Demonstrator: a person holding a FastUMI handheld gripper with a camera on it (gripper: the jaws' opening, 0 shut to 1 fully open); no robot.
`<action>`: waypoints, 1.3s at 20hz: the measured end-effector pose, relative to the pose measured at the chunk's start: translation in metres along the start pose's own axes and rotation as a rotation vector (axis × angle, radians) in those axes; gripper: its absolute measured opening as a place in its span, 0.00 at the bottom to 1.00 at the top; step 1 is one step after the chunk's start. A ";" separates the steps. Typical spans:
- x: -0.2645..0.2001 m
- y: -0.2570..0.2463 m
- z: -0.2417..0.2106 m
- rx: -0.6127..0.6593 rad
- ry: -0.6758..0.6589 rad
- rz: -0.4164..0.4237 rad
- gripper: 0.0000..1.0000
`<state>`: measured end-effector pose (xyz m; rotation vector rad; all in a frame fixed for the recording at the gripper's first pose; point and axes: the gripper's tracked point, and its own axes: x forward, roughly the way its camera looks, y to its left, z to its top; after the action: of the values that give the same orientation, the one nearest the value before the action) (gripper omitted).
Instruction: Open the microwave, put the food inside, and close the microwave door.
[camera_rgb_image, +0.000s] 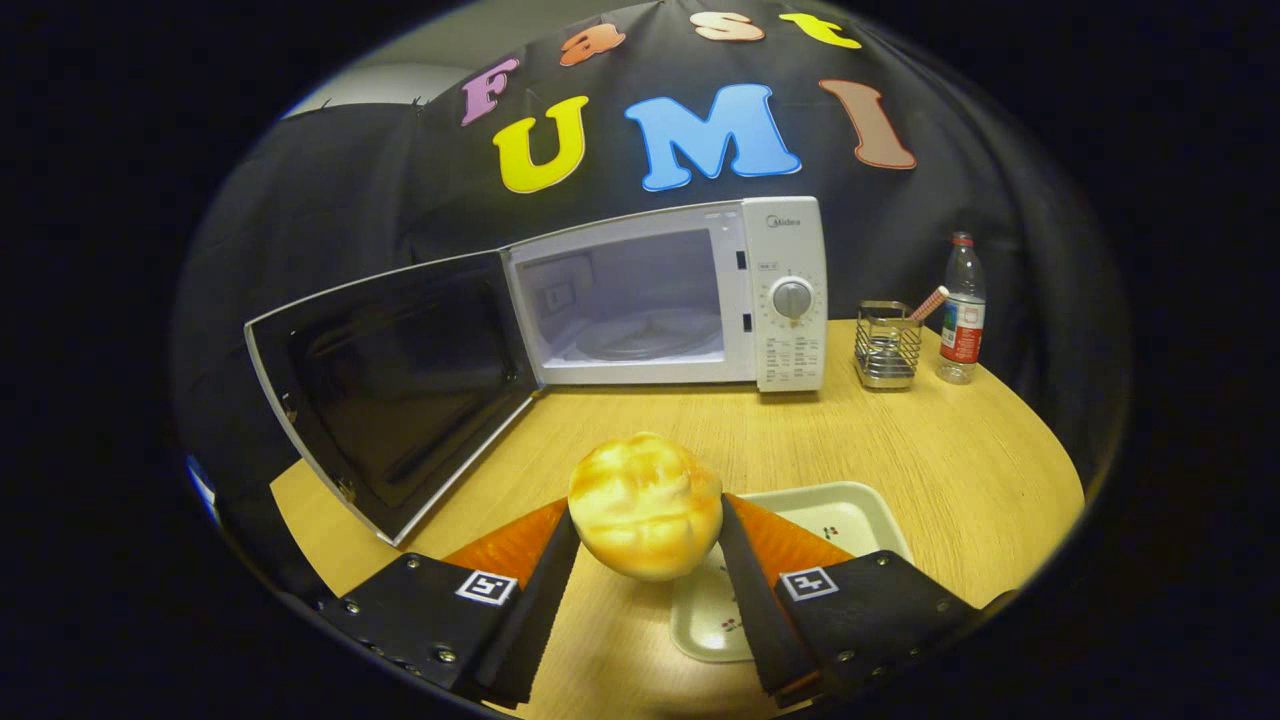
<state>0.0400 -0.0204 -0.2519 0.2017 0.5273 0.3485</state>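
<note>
Now: bread roll clamped in the gripper, microwave door swung wide

The gripper (645, 520) is closed on a golden bread roll (645, 505), with one finger pressing on each side of it, so the roll sits squarely between the fingers and is lifted clear of the wooden bench (880, 440). Just beneath and slightly to the right of the roll, a small cream tray (850, 510) with a tiny printed pattern lies flat on the bench, partly hidden by the right finger.

Beyond the fingers, well apart from the roll, a white microwave (790, 290) stands at the far side of the bench against the black cloth wall. Its door (390, 385) is open, swung out to the left of the gripper, with the dark inner window facing forward. The cavity (625, 300) is lit and shows a round glass turntable (645, 335) on its floor. A control panel with a round dial (792, 298) runs down the microwave's right side.

To the right of the microwave, also beyond the fingers, a wire-mesh holder (887, 345) stands on the bench with a striped stick leaning out of it. Just beside it, further right, a clear plastic bottle (962, 310) with a red cap stands upright.
</note>
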 end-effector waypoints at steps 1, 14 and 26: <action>0.007 0.007 0.006 0.010 -0.011 0.011 0.81; 0.121 0.051 0.090 0.231 -0.135 0.033 0.80; 0.253 0.052 0.127 0.368 -0.140 0.006 0.80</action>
<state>0.2964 0.1098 -0.2455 0.5798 0.4497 0.2384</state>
